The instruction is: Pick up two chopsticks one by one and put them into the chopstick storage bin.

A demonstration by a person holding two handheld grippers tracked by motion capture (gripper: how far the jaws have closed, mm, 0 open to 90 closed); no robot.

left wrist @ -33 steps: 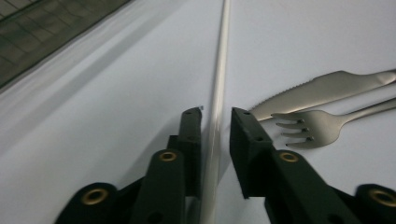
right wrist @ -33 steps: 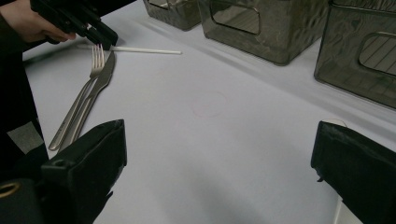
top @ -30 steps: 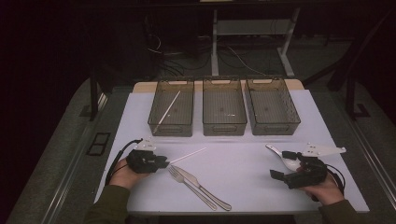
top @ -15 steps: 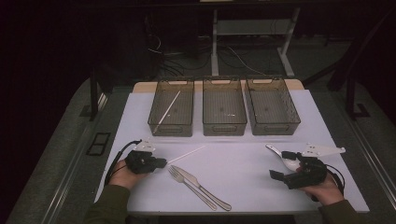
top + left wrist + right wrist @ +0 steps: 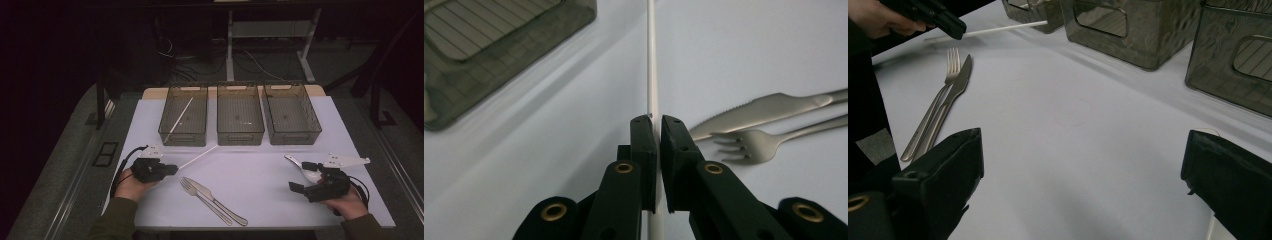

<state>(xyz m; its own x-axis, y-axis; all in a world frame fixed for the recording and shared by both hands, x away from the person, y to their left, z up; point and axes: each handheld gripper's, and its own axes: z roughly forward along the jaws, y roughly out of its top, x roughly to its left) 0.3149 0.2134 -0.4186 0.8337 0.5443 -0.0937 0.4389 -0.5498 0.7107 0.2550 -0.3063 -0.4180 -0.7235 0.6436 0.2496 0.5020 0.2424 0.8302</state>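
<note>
The left gripper (image 5: 657, 127) has just been closing and now pinches the thin white plastic stick (image 5: 652, 60), which lies on the white table (image 5: 270, 175) before the leftmost smoked-plastic bin (image 5: 184, 120) (a matching stick is already in it). Lift level so the far tip clears the bin wall. The steel fork (image 5: 202, 192) and steel knife (image 5: 215, 196) wait mid-table. The right gripper (image 5: 1083, 165) rests beside a white spoon (image 5: 302, 167), jaws wide apart.

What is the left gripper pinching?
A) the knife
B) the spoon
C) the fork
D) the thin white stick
D: in the left gripper view the left gripper has its black jaws closed on the thin white stick, while the fork and knife lie untouched beside it.
</note>
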